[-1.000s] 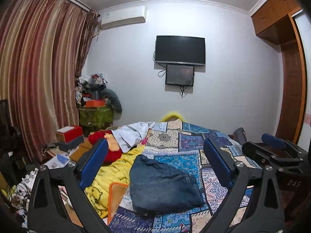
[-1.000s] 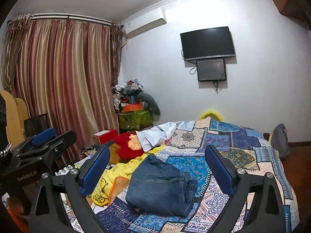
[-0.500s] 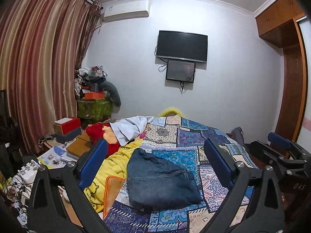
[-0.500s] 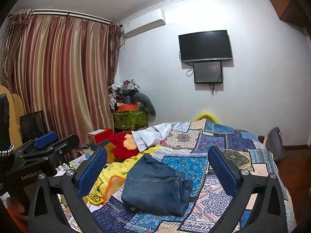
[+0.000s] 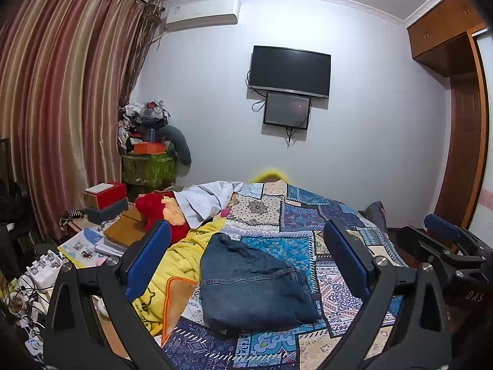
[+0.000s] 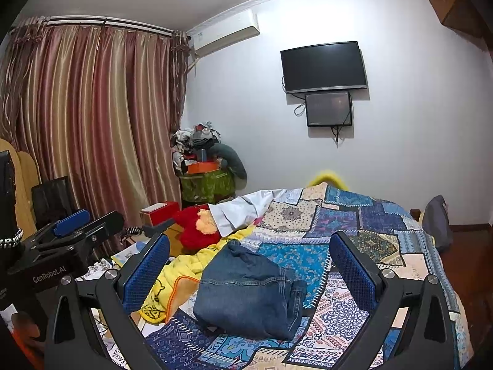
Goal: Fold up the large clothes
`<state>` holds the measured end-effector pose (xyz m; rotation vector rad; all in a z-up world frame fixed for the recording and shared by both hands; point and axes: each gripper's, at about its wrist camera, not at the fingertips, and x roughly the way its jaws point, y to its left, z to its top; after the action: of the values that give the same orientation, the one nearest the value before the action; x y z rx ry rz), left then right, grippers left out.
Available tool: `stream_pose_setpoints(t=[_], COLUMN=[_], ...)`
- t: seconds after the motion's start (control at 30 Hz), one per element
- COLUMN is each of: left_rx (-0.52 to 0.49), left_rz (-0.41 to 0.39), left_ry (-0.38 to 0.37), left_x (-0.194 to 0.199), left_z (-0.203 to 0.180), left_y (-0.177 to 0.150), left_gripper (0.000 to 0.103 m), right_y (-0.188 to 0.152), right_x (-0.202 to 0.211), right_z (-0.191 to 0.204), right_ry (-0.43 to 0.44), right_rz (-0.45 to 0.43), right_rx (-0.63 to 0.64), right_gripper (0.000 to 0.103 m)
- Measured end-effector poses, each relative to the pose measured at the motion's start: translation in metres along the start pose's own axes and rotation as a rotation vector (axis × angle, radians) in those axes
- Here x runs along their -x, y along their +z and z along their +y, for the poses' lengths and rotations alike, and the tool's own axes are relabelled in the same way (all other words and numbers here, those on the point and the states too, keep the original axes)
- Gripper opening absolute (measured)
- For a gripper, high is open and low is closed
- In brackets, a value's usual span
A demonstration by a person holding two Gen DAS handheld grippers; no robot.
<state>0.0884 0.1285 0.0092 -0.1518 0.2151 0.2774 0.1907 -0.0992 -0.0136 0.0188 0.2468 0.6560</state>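
Note:
A folded pair of blue jeans (image 5: 255, 283) lies on the patchwork bedspread (image 5: 308, 215), also seen in the right wrist view (image 6: 246, 289). My left gripper (image 5: 246, 259) is open and empty, held above and in front of the jeans, apart from them. My right gripper (image 6: 249, 262) is open and empty too, likewise raised before the jeans. The right gripper shows at the right edge of the left wrist view (image 5: 446, 246); the left gripper shows at the left of the right wrist view (image 6: 71, 237).
A yellow blanket (image 5: 175, 265) and a red plush toy (image 5: 160, 212) lie left of the jeans, with a white garment (image 5: 203, 200) behind. Boxes, books and cables clutter the left bedside (image 5: 101, 203). A wardrobe (image 5: 462, 123) stands at the right.
Both grippers have risen and pulled back slightly from the bed; the jeans sit a little lower in both views. The jeans have not moved.

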Motion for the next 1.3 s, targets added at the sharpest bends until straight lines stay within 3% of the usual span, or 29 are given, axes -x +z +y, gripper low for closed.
stream_pose_setpoints(t=[0.6, 1.3], left_rx=[-0.017, -0.05], left_rz=[0.005, 0.022], left_ry=[-0.018, -0.093], left_x=[-0.0045, -0.0071], left_z=[-0.0005, -0.0074], left_y=[-0.004, -0.0043], left_gripper=[0.1, 0.1], right_y=[-0.0034, -0.0029], right_x=[0.0023, 0.0017], right_z=[-0.0031, -0.0012], right_ry=[-0.01, -0.022], right_rz=[0.001, 0.001], right_rx=[-0.031, -0.051], right_gripper=[0.103, 0.103])
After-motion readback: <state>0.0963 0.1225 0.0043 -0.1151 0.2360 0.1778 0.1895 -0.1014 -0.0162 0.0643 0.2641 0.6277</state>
